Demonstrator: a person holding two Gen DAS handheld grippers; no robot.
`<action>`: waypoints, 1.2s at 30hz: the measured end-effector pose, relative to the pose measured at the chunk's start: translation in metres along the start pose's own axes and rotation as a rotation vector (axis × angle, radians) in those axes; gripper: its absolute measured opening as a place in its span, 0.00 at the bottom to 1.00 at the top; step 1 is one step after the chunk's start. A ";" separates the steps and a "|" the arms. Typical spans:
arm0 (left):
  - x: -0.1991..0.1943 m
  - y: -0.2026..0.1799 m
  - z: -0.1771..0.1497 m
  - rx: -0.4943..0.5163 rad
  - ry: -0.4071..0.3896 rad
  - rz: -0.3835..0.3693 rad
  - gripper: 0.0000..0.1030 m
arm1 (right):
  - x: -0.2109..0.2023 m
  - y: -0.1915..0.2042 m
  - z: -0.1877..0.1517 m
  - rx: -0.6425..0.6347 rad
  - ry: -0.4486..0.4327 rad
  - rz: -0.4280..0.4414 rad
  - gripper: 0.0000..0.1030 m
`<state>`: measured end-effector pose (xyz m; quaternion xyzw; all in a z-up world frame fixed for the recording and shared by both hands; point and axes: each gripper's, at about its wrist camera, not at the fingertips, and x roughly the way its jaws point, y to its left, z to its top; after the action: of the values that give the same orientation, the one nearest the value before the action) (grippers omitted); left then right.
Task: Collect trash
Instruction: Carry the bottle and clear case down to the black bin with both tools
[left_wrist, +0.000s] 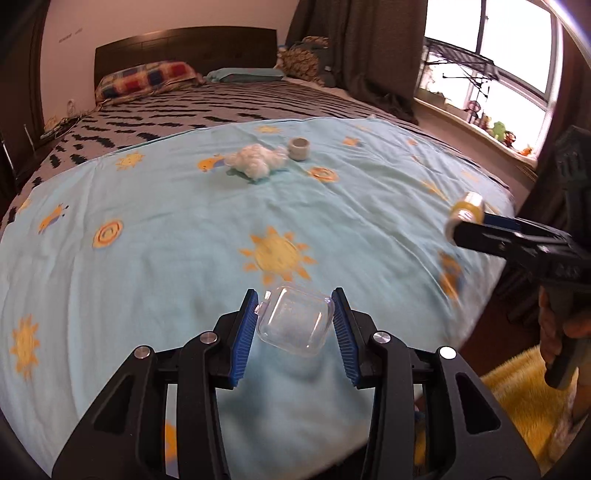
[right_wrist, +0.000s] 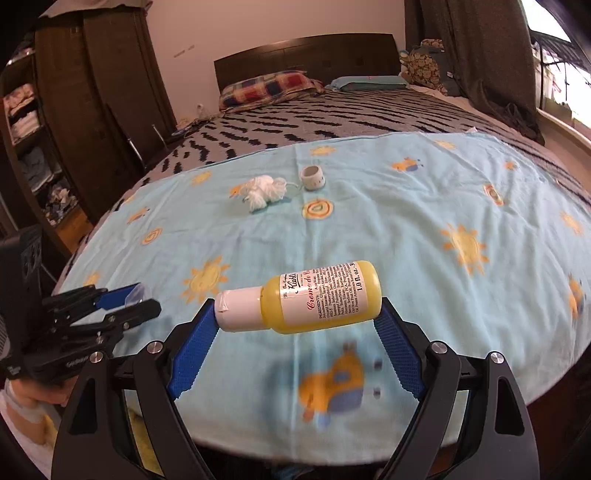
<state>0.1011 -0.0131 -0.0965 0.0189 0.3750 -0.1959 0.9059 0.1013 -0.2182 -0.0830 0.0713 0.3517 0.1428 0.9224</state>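
Left gripper (left_wrist: 294, 312): ribbed blue pads clamp a clear, rounded-square plastic case (left_wrist: 294, 320) above the near edge of a soft, wrinkled blue sheet (left_wrist: 155, 236) printed with suns. Right gripper (right_wrist: 297, 314): jaws clenched end to end on a small yellow bottle (right_wrist: 300, 301) with white cap and paper label, held sideways above the sheet. Far on the sheet lie a fluffy white wad (left_wrist: 256, 161) and, just right of it, a short ring-shaped tape roll (left_wrist: 298, 148).
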 end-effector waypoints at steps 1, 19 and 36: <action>-0.006 -0.006 -0.009 0.012 -0.004 -0.005 0.38 | -0.006 0.001 -0.008 0.000 -0.003 0.000 0.83; 0.002 -0.061 -0.143 -0.028 0.190 -0.100 0.38 | -0.007 0.010 -0.150 0.094 0.146 -0.061 0.83; 0.071 -0.039 -0.189 -0.127 0.343 -0.080 0.38 | 0.059 0.013 -0.205 0.139 0.321 -0.086 0.83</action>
<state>0.0053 -0.0387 -0.2759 -0.0201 0.5361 -0.2018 0.8194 0.0034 -0.1805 -0.2697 0.0960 0.5064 0.0880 0.8524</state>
